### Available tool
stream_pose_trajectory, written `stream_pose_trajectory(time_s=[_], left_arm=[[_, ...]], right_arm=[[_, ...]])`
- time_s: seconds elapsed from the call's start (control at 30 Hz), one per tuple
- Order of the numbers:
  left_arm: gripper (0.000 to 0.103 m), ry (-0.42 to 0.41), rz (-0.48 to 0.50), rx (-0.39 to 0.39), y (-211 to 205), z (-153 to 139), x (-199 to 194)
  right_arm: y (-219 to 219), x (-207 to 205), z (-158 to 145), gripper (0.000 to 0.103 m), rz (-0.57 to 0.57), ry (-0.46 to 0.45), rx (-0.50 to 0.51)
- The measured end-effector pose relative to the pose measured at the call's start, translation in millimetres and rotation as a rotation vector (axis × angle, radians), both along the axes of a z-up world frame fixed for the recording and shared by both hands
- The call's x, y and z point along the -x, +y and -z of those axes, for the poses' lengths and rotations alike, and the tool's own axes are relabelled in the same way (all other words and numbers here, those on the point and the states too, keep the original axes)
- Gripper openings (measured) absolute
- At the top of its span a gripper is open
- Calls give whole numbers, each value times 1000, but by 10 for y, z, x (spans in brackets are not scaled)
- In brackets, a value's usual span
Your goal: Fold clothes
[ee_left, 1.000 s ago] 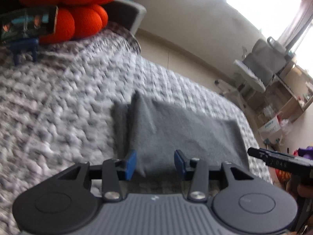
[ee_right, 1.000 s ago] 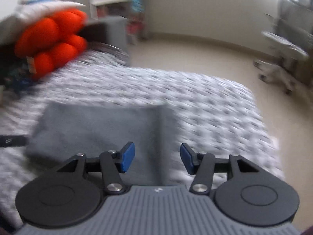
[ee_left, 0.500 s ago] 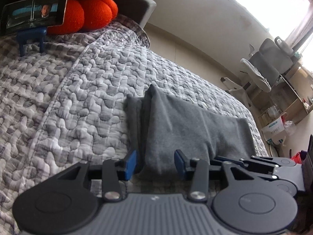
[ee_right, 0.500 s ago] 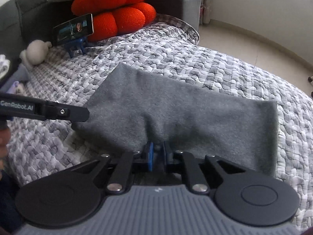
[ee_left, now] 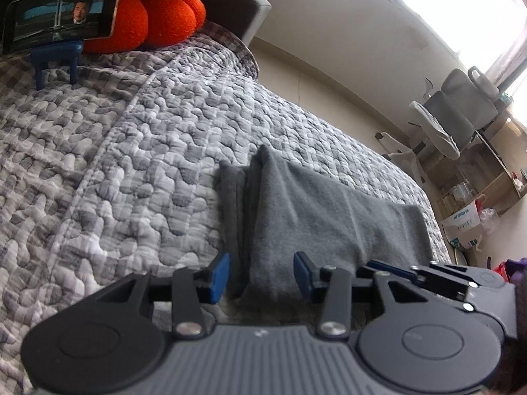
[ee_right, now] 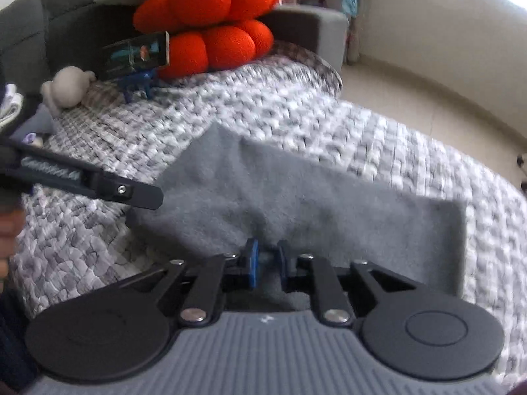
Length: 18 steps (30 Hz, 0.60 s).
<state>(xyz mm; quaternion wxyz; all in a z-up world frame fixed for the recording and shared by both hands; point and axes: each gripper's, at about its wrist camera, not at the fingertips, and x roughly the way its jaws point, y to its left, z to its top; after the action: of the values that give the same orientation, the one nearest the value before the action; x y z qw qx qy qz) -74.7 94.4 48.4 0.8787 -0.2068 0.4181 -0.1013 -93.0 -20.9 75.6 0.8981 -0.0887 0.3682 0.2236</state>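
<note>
Jaws blurred, right gripper [ee_right: 266,263] grip unclear

Bedroom clutter around a quilted bed

Grey-and-white quilted bedspread [ee_left: 138,164] across the bed; orange segmented cushion [ee_right: 210,33] at the head, against a dark grey headboard [ee_right: 306,23]. Phone [ee_left: 62,16] showing video, propped on a blue stand [ee_left: 56,56] just in front of the cushion. Small pale plush toy [ee_right: 67,89] near the stand. Grey office chair [ee_left: 461,112], wooden shelf unit [ee_left: 494,177] and cardboard box [ee_left: 462,225] by the bright window.
</note>
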Motion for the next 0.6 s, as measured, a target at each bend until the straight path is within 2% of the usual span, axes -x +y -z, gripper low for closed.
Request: stream_pose_trajectory(time_s=[0.03,0.07,0.1,0.23,0.47,0.6], left_arm=[[44,1,-11,8,32,-3,-8],[44,2,-22,15,63,-7,-16],[44,3,-33,23,95,-10,-24],[44,23,-59,73,191,11,-42],[51,32,-45,133,210,18,-58],[54,54,-54,179,270,59,-75]], right_arm=[[22,34,-11,29,-22,-17,2],[44,67,-23,44,-44,-33,4],[65,101,-34,48,-66,-50,6],[162,236,-74,48,-155,-116,17],[584,439,136,48,-345,-207,222],[719,489,267,52,-386,-249,337]])
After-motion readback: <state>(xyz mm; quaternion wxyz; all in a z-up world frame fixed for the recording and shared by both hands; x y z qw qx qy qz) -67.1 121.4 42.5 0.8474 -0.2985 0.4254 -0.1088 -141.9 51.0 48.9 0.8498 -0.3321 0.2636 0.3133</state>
